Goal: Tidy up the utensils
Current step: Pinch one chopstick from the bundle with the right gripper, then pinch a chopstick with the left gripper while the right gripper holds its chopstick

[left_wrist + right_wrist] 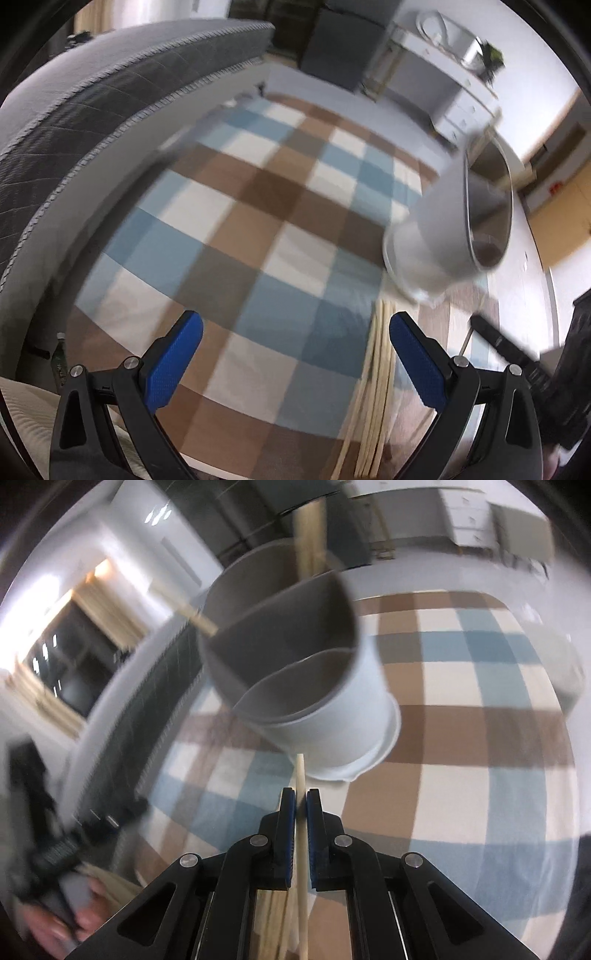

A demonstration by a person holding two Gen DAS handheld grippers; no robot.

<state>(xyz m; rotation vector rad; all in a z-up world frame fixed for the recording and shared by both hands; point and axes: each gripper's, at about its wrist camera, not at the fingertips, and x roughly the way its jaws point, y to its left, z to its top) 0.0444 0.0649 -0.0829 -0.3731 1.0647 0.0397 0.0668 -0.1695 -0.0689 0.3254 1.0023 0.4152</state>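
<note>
Right gripper (300, 801) clamps one chopstick (301, 775); left gripper (295, 332) wide, empty. Keep tip aimed into divided holder (295, 657), release only once inside.

The checked cloth (258, 221) in blue, brown and cream looks woven, soft and matt. The utensil holder (332, 709) has a smooth white outside like matt plastic, with a grey inside; in the left wrist view its rim shows a shiny, metal-like lining. The chopstick (301, 830) is pale wood, bare and unvarnished, and so is the bundle of chopsticks (376, 387) lying on the cloth. The left gripper (295, 332) and the right gripper (300, 797) are matt black plastic with silvery metal rivets; their blue pads (177, 362) have a fine rough, dotted texture. The mattress (92, 99) is quilted grey fabric with corded piping.
</note>
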